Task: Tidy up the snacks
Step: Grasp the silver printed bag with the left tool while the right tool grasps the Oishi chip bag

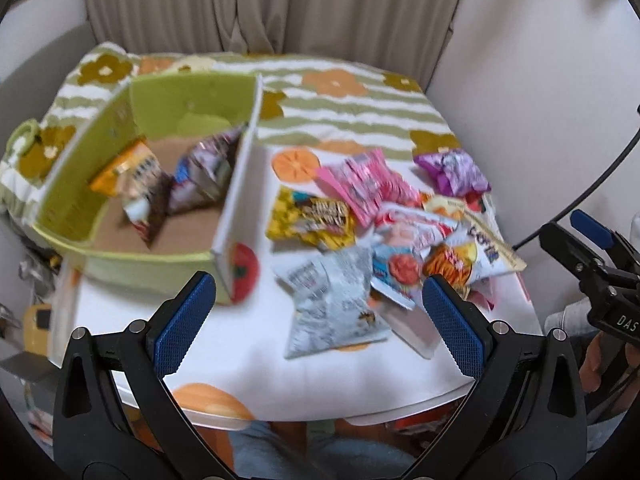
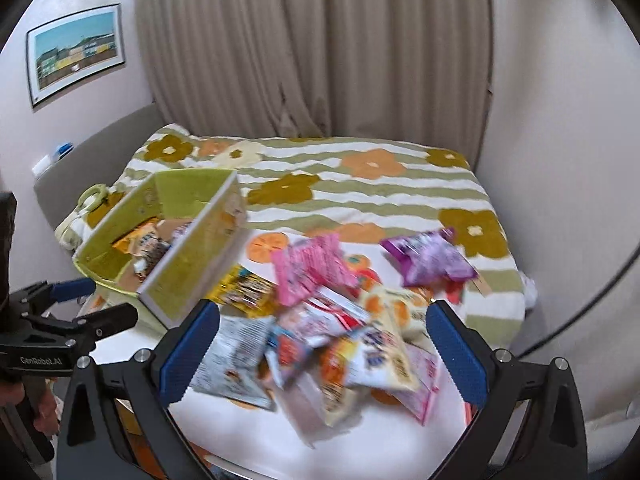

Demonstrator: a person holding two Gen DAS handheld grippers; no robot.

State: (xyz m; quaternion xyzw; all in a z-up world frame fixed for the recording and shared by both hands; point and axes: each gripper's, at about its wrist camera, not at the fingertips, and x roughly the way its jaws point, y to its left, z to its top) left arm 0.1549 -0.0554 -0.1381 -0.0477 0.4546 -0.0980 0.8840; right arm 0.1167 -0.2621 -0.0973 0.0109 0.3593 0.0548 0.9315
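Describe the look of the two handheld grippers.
Both are matte black frames with silver bolts and blue cross-hatched pads. The left gripper shows white lettering "GenRobot.AI" on its side in the right wrist view; the right gripper shows "DAS" in the left wrist view. A thin black cable curves past.

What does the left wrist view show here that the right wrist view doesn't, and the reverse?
Only the left wrist view shows a red tomato print on the green box's near corner and yellow clutter beside the table.

Only the right wrist view shows a framed picture on the wall and a grey headboard.

Both show the green box already holding a few packets, the loose snack pile on the white table, the purple bag and the flowered bedspread. Left gripper and right gripper are open and empty.
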